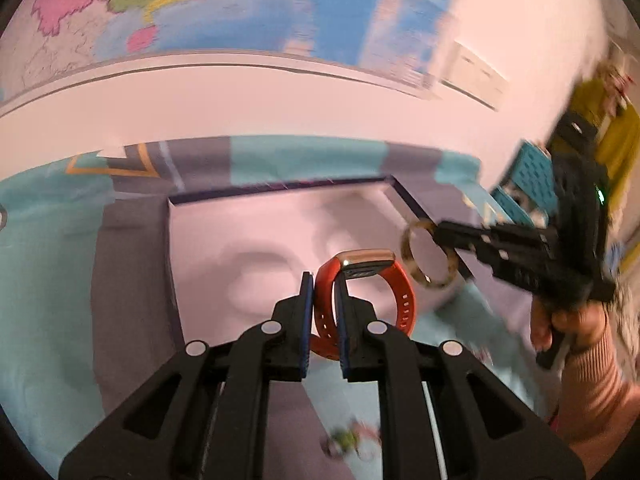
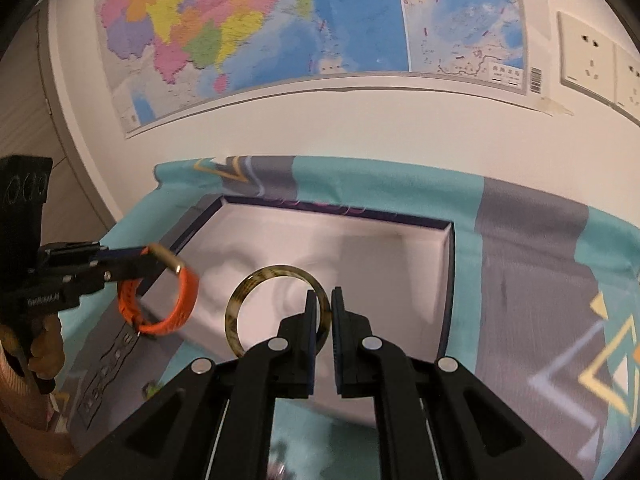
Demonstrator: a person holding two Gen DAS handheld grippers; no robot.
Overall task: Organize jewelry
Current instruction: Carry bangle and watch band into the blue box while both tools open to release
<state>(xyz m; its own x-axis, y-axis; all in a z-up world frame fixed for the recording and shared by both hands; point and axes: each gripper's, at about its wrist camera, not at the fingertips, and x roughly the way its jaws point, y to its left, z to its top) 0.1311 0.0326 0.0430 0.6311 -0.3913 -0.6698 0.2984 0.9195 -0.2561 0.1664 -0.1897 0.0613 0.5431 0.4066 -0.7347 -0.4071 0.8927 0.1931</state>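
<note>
My left gripper [image 1: 324, 282] is shut on the strap of an orange watch [image 1: 402, 300], held in the air over a white-lined jewelry box [image 1: 240, 232]. In the right wrist view the same orange watch [image 2: 184, 304] hangs from the left gripper [image 2: 154, 256] at the box's left edge. My right gripper [image 2: 325, 300] is shut on a mottled amber bangle [image 2: 256, 284], above the white-lined box [image 2: 360, 248]. The bangle [image 1: 428, 256] and the right gripper [image 1: 440, 232] also show at the right of the left wrist view.
The box lies on a teal and grey patterned cloth [image 2: 540, 240] against a white wall with a map [image 2: 280, 20] and sockets [image 2: 588, 56]. Small loose jewelry [image 1: 352, 438] lies on the cloth near me. A blue perforated basket [image 1: 532, 176] stands at the right.
</note>
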